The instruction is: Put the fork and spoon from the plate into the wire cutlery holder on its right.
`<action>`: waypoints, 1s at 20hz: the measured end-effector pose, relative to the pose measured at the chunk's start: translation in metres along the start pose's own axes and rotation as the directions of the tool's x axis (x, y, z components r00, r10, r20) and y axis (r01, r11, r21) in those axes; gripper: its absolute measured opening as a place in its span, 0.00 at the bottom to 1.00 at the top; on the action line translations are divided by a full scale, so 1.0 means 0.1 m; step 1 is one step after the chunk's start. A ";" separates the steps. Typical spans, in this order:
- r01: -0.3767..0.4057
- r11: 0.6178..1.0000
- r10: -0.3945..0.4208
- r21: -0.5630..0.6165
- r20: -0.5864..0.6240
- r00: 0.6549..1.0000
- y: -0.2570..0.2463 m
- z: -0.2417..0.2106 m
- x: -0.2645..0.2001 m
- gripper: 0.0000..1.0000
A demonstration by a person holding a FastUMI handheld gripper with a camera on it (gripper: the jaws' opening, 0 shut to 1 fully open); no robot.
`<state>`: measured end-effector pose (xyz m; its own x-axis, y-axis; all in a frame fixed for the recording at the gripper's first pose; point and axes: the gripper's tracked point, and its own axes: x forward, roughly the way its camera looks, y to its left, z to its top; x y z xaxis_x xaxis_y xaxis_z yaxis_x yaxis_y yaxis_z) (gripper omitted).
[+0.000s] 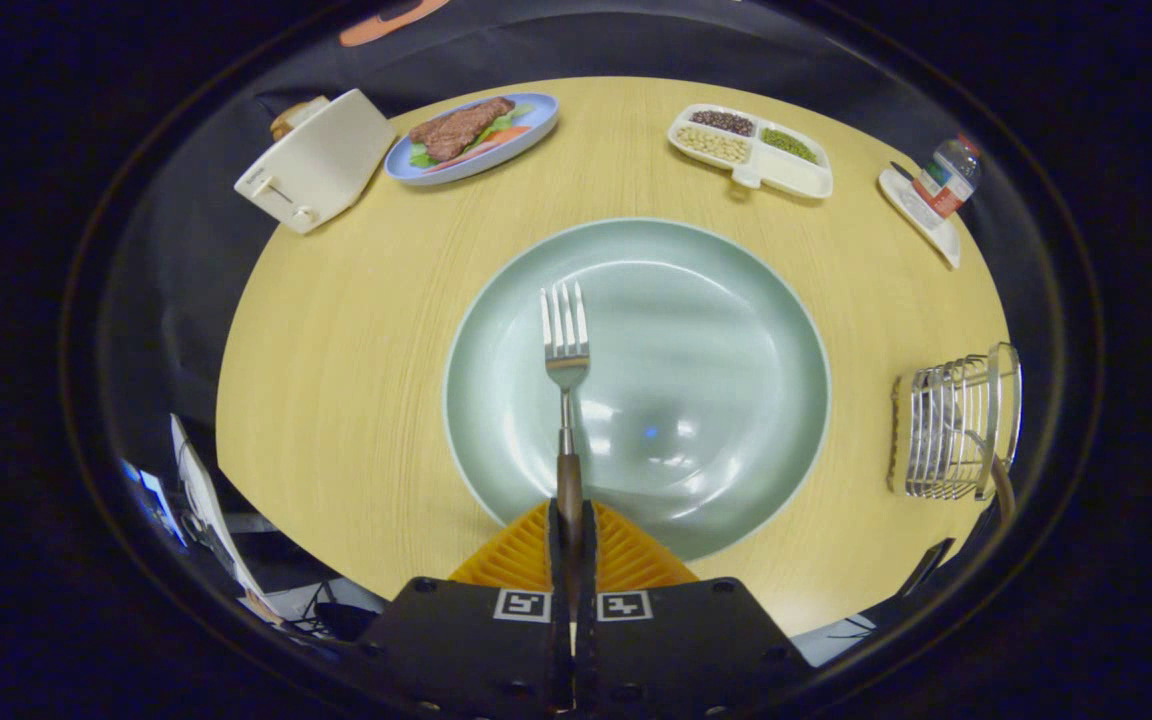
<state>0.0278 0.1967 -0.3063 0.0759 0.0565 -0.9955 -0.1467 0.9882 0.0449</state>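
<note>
Steel fork [565, 345], stiff, light, likely slick, clamped at its dark handle between the gripper [570, 530]'s orange fingers, tines out over the green plate [776, 330] mid-table; wire cutlery holder [954, 425] at the table's right edge.

Gripper [572, 520] fingers closed on fork [565, 350] handle; fork points straight ahead over the plate [736, 300] at table [336, 350] centre. Wire cutlery holder [951, 425] right of plate, a handle sticking out of it. Beyond plate: toaster [316, 160] far left, food plate [471, 135] beside it, divided tray [751, 150] to the right, bottle [946, 175] far right.
</note>
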 end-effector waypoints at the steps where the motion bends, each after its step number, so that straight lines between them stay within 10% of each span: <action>1: -0.006 1.000 0.006 0.000 0.004 1.000 -0.03 -0.01 -0.07 0.02; 12: 0.120 0.992 -0.118 -0.037 0.061 0.991 -1.35 -0.32 -1.60 0.02; 20: 0.227 0.974 -0.226 0.003 -0.050 0.973 -2.29 -0.46 -1.80 0.02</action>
<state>0.0020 -0.0465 -0.1416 0.0576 -0.1757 -0.9828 -0.1223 0.9757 -0.1816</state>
